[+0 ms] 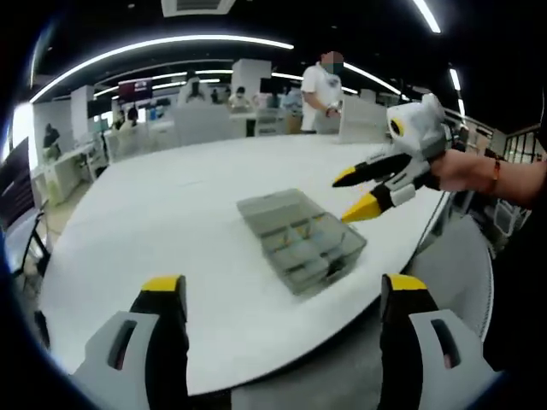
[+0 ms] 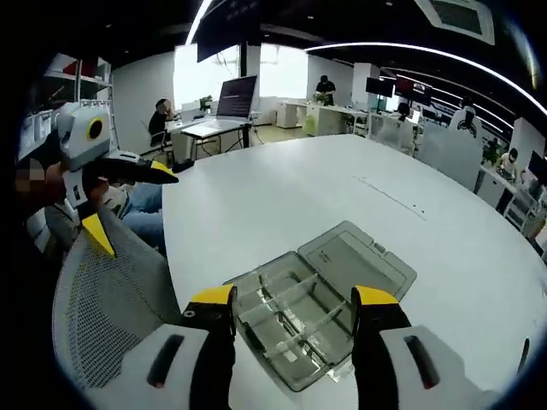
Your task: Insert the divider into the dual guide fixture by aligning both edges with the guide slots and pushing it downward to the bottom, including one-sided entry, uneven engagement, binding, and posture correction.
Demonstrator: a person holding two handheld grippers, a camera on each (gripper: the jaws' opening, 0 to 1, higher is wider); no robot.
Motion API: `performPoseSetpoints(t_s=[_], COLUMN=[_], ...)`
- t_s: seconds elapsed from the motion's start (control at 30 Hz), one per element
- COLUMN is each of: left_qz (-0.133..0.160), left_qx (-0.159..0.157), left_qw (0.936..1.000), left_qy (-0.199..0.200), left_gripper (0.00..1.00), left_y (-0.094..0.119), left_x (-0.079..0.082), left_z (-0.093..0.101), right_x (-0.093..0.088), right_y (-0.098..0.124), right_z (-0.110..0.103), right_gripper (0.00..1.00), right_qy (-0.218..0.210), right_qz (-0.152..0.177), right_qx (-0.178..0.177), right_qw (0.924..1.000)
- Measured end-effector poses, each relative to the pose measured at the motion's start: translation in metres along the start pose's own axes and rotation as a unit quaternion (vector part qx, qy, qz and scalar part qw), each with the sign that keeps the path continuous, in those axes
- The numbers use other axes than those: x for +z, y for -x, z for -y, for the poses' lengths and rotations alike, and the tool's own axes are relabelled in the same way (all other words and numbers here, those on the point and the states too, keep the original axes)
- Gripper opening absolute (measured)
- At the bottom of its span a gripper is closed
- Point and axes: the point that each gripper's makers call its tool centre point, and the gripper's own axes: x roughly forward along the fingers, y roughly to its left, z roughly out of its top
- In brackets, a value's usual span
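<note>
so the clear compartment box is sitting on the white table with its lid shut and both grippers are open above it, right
Not quite. The clear compartment box does sit on the white table, and both the left gripper and the right gripper are open, but the lid is open, folded back flat beside the tray. The right gripper view shows the dividers inside uncovered.

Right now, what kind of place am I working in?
Probably an open-plan office. A big white table holds a clear compartment box, a mesh chair sits beside it, and people work at desks with monitors under long ceiling lights.
</note>
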Motion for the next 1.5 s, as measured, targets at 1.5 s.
performPoseSetpoints(t_s=[1.5], left_qz=[0.029], left_qx=[-0.017], left_qw=[0.9991], left_qy=[-0.025], left_gripper=[0.99], left_y=[0.014], left_x=[0.016], left_z=[0.008], right_x=[-0.033], right_y=[0.089], right_z=[-0.002], right_gripper=[0.90], right_qy=[-0.080], right_qz=[0.052], right_qx=[-0.082], right_qw=[0.9920])
